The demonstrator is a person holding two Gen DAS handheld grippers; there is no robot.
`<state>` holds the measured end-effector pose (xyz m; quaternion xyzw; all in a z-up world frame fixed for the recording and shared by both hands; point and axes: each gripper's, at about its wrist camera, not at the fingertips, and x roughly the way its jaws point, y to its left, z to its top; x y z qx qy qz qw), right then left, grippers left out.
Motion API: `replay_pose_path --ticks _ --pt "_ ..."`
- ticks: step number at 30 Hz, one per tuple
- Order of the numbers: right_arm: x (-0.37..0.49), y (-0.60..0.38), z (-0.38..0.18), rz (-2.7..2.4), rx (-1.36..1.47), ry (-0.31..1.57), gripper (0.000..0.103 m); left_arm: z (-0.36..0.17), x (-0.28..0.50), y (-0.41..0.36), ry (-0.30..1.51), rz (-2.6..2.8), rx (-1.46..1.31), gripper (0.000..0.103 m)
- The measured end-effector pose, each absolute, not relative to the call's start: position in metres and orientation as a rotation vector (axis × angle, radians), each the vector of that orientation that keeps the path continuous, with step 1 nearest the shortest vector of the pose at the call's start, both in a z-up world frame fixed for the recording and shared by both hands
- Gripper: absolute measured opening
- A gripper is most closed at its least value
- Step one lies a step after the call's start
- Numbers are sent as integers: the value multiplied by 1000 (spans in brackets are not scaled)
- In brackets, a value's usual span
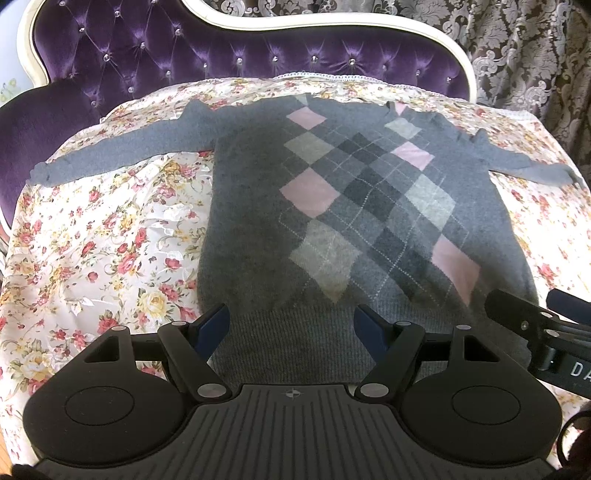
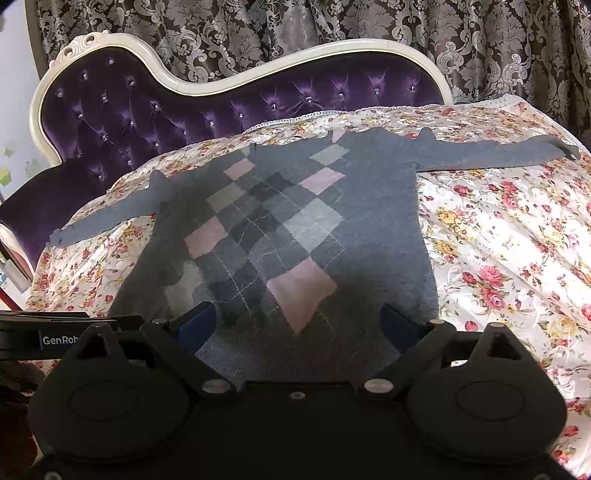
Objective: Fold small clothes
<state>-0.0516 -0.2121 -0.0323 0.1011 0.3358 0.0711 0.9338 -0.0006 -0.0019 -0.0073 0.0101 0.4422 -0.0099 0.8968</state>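
A small grey sweater with a pink, grey and dark argyle front lies flat, front up, on a floral cloth. Both sleeves are spread out to the sides. It also shows in the right wrist view. My left gripper is open and empty, just above the ribbed hem near its left end. My right gripper is open and empty, above the hem near its right end. The right gripper's body also shows at the right edge of the left wrist view.
The floral cloth covers the seat of a purple tufted sofa with a white carved frame. A dark patterned curtain hangs behind. The cloth drops off at the sofa's right edge.
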Motion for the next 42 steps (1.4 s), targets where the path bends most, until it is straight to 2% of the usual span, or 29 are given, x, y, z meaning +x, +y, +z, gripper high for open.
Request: replay_pose_path --ticks 42 --pt "-45 -207 -33 175 211 720 97 -7 3 -1 939 -28 3 73"
